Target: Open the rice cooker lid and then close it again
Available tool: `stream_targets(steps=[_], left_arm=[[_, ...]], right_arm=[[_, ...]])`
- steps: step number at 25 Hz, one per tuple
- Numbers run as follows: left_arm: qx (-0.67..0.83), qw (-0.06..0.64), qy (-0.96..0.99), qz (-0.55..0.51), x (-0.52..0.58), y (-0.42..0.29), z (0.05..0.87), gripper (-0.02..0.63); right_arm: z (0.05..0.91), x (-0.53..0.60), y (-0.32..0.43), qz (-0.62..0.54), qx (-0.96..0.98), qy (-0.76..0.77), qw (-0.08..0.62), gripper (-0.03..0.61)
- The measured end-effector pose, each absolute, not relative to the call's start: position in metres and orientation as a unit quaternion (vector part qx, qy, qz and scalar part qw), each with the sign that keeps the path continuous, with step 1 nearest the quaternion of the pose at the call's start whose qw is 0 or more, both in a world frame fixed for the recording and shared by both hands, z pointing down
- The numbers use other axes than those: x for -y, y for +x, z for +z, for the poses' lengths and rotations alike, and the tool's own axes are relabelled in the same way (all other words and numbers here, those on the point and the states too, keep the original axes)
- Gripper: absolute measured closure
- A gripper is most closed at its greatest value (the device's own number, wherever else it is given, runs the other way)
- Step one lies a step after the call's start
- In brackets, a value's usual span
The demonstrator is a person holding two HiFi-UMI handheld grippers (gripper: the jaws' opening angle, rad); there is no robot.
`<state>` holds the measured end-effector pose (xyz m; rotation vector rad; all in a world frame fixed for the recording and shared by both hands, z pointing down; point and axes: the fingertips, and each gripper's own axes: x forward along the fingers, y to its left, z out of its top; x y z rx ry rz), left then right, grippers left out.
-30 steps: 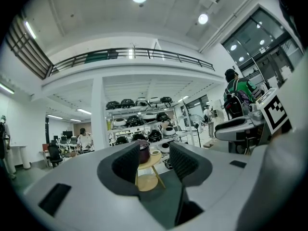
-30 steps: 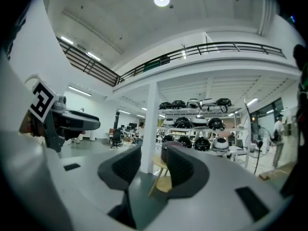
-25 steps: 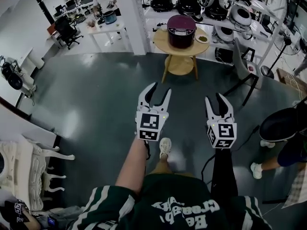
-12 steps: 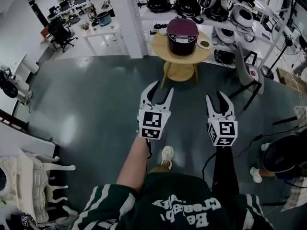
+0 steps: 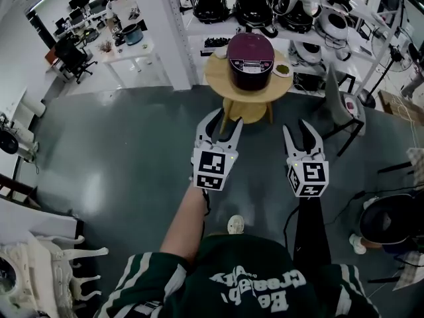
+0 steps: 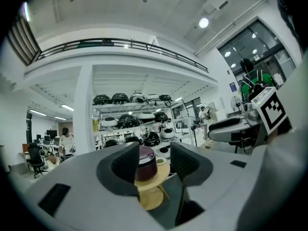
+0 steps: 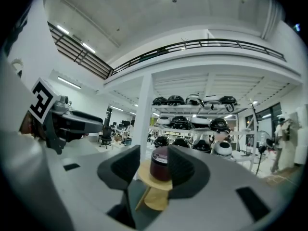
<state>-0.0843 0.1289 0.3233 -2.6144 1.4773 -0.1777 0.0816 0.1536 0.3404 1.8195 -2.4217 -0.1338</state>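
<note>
While nothing has yet been touched, the step in hand reads as the approach. Closest to the camera are the person's green striped shirt (image 5: 258, 290) and one white shoe (image 5: 232, 224) on the dark floor (image 5: 119, 151). Just ahead, the left gripper (image 5: 224, 121) and right gripper (image 5: 296, 130) are held side by side, pointing forward. Each gripper's own view shows its jaws partly spread with only air between the pads — the cooker seen through the gap is far off, not gripped. Beyond a stretch of bare floor stands a round wooden table (image 5: 218, 78). On its top sits the rice cooker (image 5: 250, 59), dark maroon, with its lid (image 5: 250, 44) down and its control panel facing the person; a small dish (image 5: 281, 70) lies just beside it to the right. Behind the table, shelves (image 5: 228, 26) carry many more cookers, which are no part of the job. The next move, as I judge it, calls for closing the gap to the table and then finding the lid's release. That is probably at the front edge above the panel, though it is too small to make out from here. One gripper would press it while the other stays free to steady the body — a cooker on so small a table could slide when pushed.
</note>
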Motion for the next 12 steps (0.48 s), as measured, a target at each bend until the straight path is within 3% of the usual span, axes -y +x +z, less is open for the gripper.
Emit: stream_targets(steps=[12], left_arm=[[-0.466, 0.061, -0.881, -0.056, -0.071, -0.098, 0.339, 0.382]], right_arm=[[0.356, -0.096, 0.054, -0.038, 0.798, 0.597, 0.075, 0.394]])
